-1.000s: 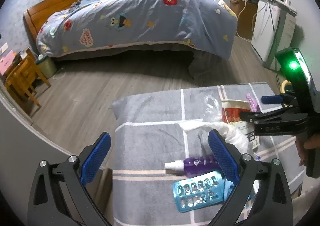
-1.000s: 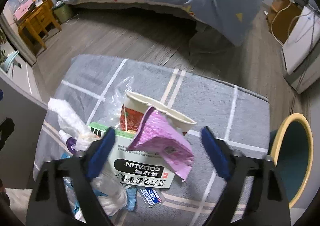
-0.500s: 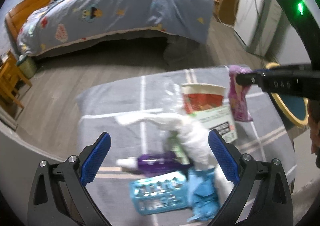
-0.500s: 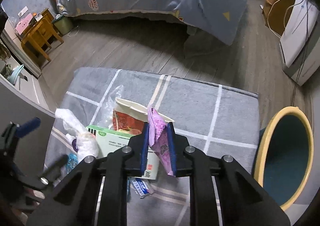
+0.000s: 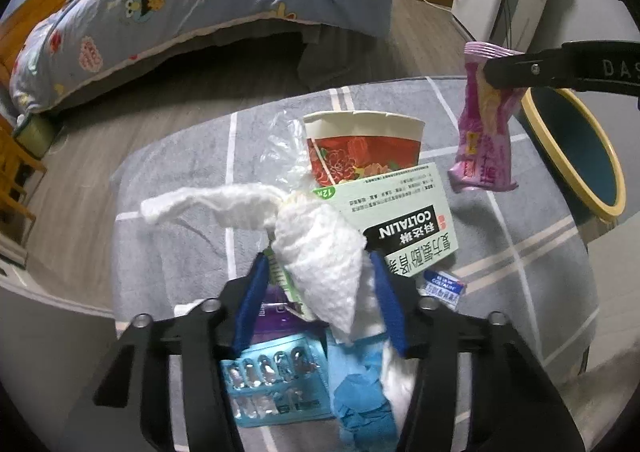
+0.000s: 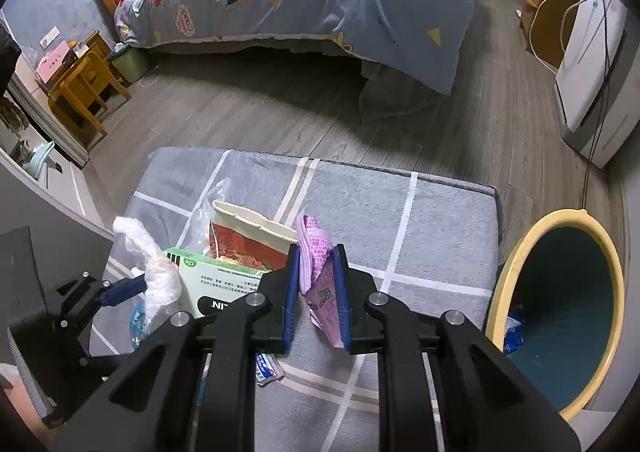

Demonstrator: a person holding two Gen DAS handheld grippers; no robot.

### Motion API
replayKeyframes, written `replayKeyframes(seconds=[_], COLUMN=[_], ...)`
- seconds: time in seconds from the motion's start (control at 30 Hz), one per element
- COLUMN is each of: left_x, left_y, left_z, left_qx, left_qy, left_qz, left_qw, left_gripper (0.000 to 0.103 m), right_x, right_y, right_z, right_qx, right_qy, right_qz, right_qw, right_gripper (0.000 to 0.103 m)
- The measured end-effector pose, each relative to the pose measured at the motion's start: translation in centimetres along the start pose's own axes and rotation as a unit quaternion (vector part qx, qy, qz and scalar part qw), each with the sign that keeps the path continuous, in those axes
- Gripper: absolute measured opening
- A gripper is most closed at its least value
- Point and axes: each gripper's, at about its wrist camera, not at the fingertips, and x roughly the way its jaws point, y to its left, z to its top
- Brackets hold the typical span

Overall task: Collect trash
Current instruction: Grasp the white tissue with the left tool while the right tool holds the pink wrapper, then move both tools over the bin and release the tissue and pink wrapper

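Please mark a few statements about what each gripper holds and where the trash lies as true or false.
1. The right gripper grips a purple wrapper. True.
2. The wrapper lies inside the bin. False: it hangs above the grey mat.
3. The left gripper has its jaws around the white tissue. True.
4. The paper cup stands upright. False: it lies on its side.
5. The medicine box sits in the bin. False: it rests on the mat.

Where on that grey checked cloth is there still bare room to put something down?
The far strip of the cloth, beyond the paper cup, is bare, as is the stretch beside the bin. The near left corner is crowded: medicine box, tissue, blister pack.
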Motion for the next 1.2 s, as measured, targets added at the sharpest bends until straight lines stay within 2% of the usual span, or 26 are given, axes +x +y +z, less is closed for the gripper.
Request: replayKeyframes(seconds=[0.07,0.17,0.4,0.6,0.77,1.0,1.2], left_x=[-0.2,-0.9,-4.2,-7.2,-9.3,-10.3,-9.7], left_y=[0.2,0.5,1.3,2.0,1.5,-0.6,-2.9], left_z=[-0.1,0.1,0.8,1.8,2.4,3.1,3.6], left_qx=[0.005,0.01,0.007,-0.008,0.009,0.027,0.05], left_qy=[-0.002,-0.014,-0.072,-0.116,-0.15,-0.167,-0.163], left_qz=[-0.001,0.008,0.017,0.004,0.002,-0.009,-0.018], left_qw=[1.0,0.9998,0.9973,0.9932,0.9887,0.9855,0.9852], left_gripper=[0.03,0.026,0.026,0.026,0.026,0.026,0.026], right_x=[-0.2,-0.8,-2.8,-5.1,-7.7,-9.8,-9.8], right_y=[-0.1,-0.1,0.6,0.6,-0.1,-2.7,-6.7], right_z=[0.0,0.1,0.3,0.2,0.1,-0.6,-1.7], right_qx=[0.002,0.004,0.001,0.005,0.014,0.031,0.065], right_qy=[-0.002,-0.007,-0.028,-0.048,-0.076,-0.095,-0.084], right_qz=[0.003,0.006,0.011,0.008,0.007,-0.009,-0.026], right_qw=[1.0,1.0,1.0,0.999,0.997,0.995,0.994], right_gripper=[0.016,0.016,0.016,0.016,0.016,0.016,0.016])
